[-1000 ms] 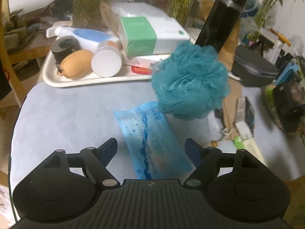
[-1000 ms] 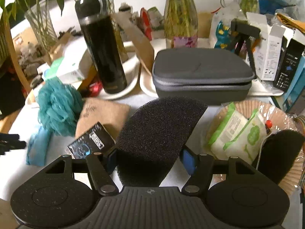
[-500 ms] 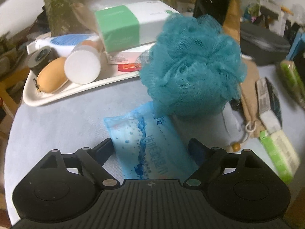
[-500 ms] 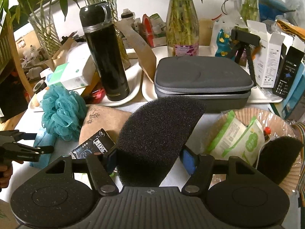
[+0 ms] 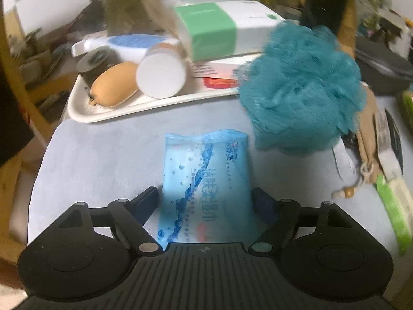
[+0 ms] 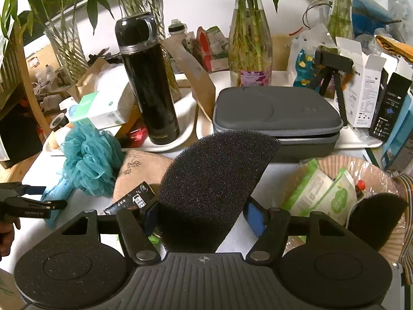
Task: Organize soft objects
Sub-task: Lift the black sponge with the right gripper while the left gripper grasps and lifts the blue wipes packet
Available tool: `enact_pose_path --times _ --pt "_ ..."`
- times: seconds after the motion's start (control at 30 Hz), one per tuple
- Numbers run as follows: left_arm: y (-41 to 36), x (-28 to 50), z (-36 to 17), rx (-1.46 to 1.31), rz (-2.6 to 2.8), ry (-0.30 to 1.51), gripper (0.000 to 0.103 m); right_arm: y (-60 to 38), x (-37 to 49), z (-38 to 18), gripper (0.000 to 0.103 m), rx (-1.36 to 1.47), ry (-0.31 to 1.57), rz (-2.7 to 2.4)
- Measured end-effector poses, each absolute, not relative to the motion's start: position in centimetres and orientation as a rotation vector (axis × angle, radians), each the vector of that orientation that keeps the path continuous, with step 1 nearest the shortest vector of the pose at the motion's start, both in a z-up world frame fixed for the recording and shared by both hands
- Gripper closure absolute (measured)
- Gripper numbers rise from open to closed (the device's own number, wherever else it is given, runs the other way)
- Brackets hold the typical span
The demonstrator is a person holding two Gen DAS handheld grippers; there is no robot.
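In the left wrist view, the left tongs (image 5: 205, 201) are seen standing apart over the light blue worktop (image 5: 103, 155), with the blue wet-wipe pack (image 5: 206, 178) lying flat between the two fingers; the jaws have just been closing in on it, but a gap is visible on the left side, so the pack is judged not yet clamped. Just ahead and to the right of these tongs the teal bath pouf (image 5: 302, 90) is found resting on the worktop, its edge just beside the far corner of the pack. Farther ahead and to the left, a white tray (image 5: 85, 113) is loaded with a tissue box (image 5: 224, 28), a tan sponge-like lump (image 5: 113, 87) and bottles. In the right wrist view, the right tongs (image 6: 204, 219) are clamped on a black foam sponge (image 6: 216, 180), which is held raised and fans out ahead of the fingers. To the right of these tongs a shallow basket (image 6: 371, 170) is seen already containing green wipe packs (image 6: 322, 193) and a second black foam piece (image 6: 374, 211). The task is therefore judged partly done: some soft items are collected, while the held sponge, the wipe pack and the pouf remain to be placed.
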State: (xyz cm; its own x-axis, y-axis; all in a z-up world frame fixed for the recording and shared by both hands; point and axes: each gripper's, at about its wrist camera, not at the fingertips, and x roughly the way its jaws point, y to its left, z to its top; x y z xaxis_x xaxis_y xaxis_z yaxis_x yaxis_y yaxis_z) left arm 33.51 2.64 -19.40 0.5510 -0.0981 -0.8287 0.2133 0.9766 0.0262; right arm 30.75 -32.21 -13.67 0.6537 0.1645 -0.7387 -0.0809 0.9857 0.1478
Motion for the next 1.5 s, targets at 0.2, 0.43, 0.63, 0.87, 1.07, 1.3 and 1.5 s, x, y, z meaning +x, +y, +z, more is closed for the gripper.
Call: enact_pose_path --times 0.2,0.43,0.63,0.87,1.07,1.3,1.5 --pt "2.1 33.7 -19.1 0.124 -0.166 0.970 0.038 -32.3 30.3 -13.2 0.033 0.096 0.839 0.147" --pt "2.7 32.4 -18.1 0.117 -0.180 0.956 0.042 -32.6 29.2 -12.5 0.034 0.107 0.832 0.167" --pt "3.4 30.6 -15.2 0.109 -0.189 0.902 0.042 -32.3 27.8 -11.2 0.034 0.153 0.823 0.218" --pt "4.6 27.9 -11.2 0.104 -0.196 0.830 0.042 -30.8 25.1 -9.5 0.035 0.130 0.825 0.269" --pt "5.3 25.5 -8.2 0.077 -0.205 0.779 0.042 -30.0 22.8 -6.5 0.035 0.116 0.810 0.300" --pt "6.1 22.4 -5.6 0.042 -0.210 0.743 0.042 -29.2 19.3 -3.6 0.034 0.088 0.788 0.340" --pt "6.9 19.8 -4.3 0.019 -0.207 0.722 0.042 -28.8 16.6 -2.3 0.034 0.079 0.774 0.357"
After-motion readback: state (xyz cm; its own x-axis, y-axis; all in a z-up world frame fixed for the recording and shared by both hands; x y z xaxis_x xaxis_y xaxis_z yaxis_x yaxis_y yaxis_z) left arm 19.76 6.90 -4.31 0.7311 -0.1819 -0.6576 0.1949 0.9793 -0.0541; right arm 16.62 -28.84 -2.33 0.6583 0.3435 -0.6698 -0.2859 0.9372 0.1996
